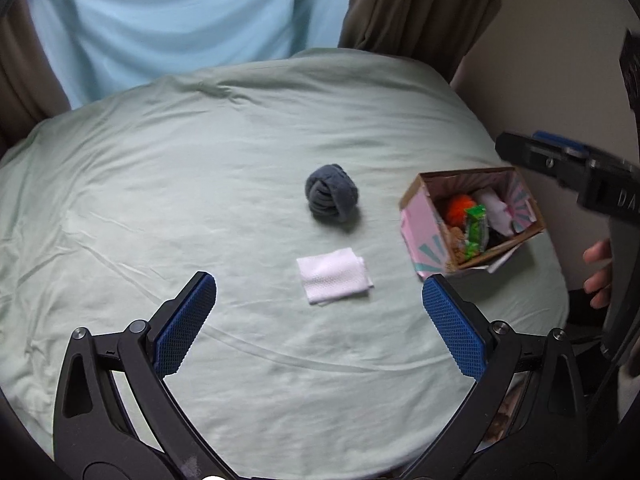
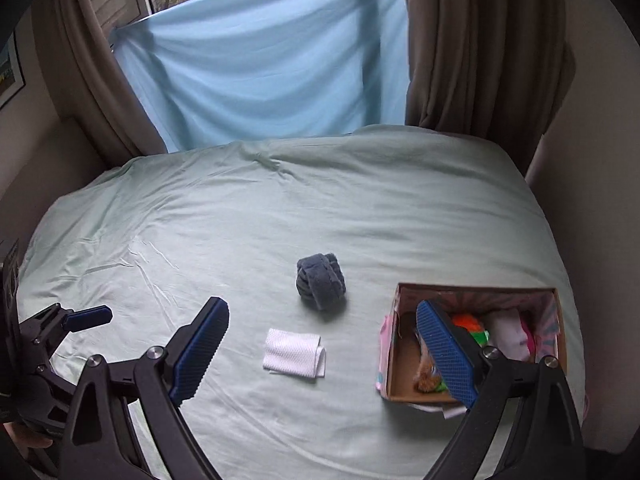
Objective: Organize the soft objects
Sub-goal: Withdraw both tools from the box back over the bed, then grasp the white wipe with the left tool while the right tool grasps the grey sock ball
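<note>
Blue-padded fingers of the left hand-held gripper (image 1: 319, 322) are spread wide apart above the near part of the bed (image 1: 160, 184), and nothing is held between them. The right hand-held gripper (image 2: 322, 354) is likewise spread wide and empty; its right finger is seen in front of the cardboard box (image 2: 400, 360), whether touching it cannot be told.

Just beyond the gap between the left fingers, a folded white cloth (image 1: 334, 276) is laid flat on the pale green sheet. Farther on, a dark grey rolled bundle of knit fabric (image 1: 331, 198) is seen, a little apart from the cloth. In the right wrist view the same white cloth (image 2: 294, 353) and grey bundle (image 2: 321, 282) are found in the middle of the bed, between the fingers.

To the right of both, near the right edge of the bed, the open box (image 1: 424, 236) with pink and teal outer sides is set. Several soft things are packed inside it: an orange fuzzy piece (image 1: 458, 208), a green item (image 1: 476, 228) and a white and pink fabric piece (image 1: 498, 212).

At the far side, a light blue sheet (image 2: 260, 80) is hung across the window, flanked by brown curtains (image 2: 472, 48).
</note>
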A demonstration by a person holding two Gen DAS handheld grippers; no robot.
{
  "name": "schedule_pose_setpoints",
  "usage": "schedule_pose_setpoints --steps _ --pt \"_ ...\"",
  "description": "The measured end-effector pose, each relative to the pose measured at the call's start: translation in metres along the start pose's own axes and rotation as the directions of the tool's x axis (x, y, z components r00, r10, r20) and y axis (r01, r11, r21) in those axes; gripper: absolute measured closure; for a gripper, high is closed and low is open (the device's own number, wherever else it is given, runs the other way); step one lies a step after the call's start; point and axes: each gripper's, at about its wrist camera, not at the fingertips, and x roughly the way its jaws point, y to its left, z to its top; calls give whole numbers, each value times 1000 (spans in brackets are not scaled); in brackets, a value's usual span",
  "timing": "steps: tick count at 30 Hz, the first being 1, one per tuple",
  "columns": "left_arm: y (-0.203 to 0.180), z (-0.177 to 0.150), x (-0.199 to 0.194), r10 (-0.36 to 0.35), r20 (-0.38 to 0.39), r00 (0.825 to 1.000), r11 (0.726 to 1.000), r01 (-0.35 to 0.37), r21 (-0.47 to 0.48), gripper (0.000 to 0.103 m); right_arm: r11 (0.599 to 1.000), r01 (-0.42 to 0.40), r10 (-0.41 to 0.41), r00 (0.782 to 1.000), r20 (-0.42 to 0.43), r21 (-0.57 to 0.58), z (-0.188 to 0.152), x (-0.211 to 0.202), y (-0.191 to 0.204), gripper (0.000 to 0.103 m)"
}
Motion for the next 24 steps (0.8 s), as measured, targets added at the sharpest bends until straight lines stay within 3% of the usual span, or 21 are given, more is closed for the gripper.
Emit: schedule_pose_setpoints --steps 2,5,10,16,24 --pt "4 0 16 11 -4 1000 999 -10 39 0 1000 -18 18 1000 -18 -4 8 18 -2 9" --pt "8 0 53 22 -99 995 998 -16 63 0 999 -38 35 996 -79 -33 20 49 -6 9" --pt "10 -5 104 -42 -128 991 995 54 85 0 992 -104 88 977 -196 -72 32 113 -13 9" --pt "-12 -13 166 -68 -176 982 978 101 185 0 982 -145 98 940 -328 -122 31 204 -14 9" --pt "-45 -32 247 -63 -255 965 926 152 345 6 967 -206 118 886 -447 -152 17 291 -13 9"
